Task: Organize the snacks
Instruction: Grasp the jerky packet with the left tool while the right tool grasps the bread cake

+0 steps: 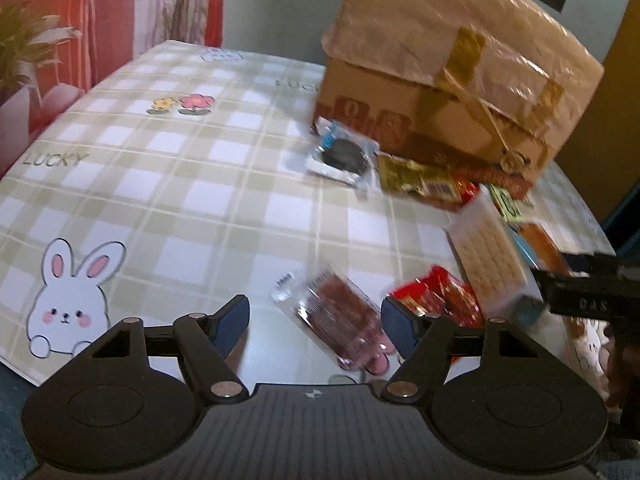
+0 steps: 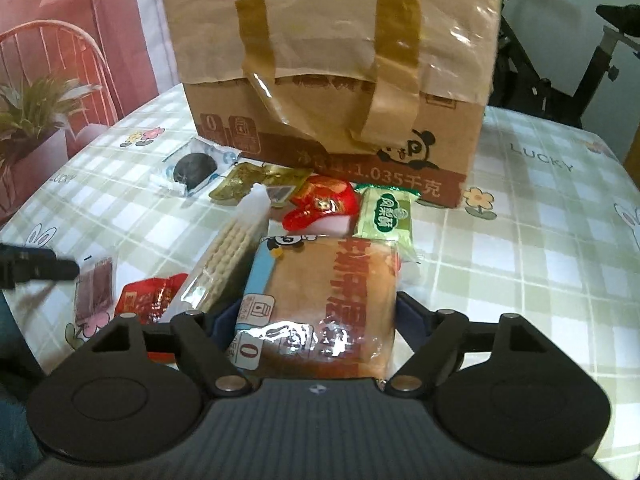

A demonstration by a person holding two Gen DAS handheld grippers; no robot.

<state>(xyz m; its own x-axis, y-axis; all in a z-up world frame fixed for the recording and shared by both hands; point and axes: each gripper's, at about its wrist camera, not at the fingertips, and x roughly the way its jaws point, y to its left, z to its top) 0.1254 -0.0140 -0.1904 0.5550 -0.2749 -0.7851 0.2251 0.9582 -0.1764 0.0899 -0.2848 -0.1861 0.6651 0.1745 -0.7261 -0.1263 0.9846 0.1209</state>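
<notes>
Several wrapped snacks lie on the checked tablecloth in front of a taped cardboard box (image 2: 332,76). My left gripper (image 1: 316,326) is open around a clear pack of brown bar (image 1: 340,320), fingers apart from it. My right gripper (image 2: 316,320) has its jaws on both sides of a bread pack (image 2: 320,300) with red writing; grip cannot be confirmed. Nearby lie a cracker pack (image 2: 228,264), two red packs (image 2: 324,204) (image 2: 148,300), a green pack (image 2: 386,216), a gold pack (image 2: 256,180) and a dark cookie pack (image 2: 194,168).
The cardboard box (image 1: 448,72) stands at the back of the table. The tablecloth (image 1: 160,184) spreads to the left. A potted plant (image 2: 32,120) and pink backdrop stand at the left; black exercise equipment (image 2: 560,60) is behind on the right.
</notes>
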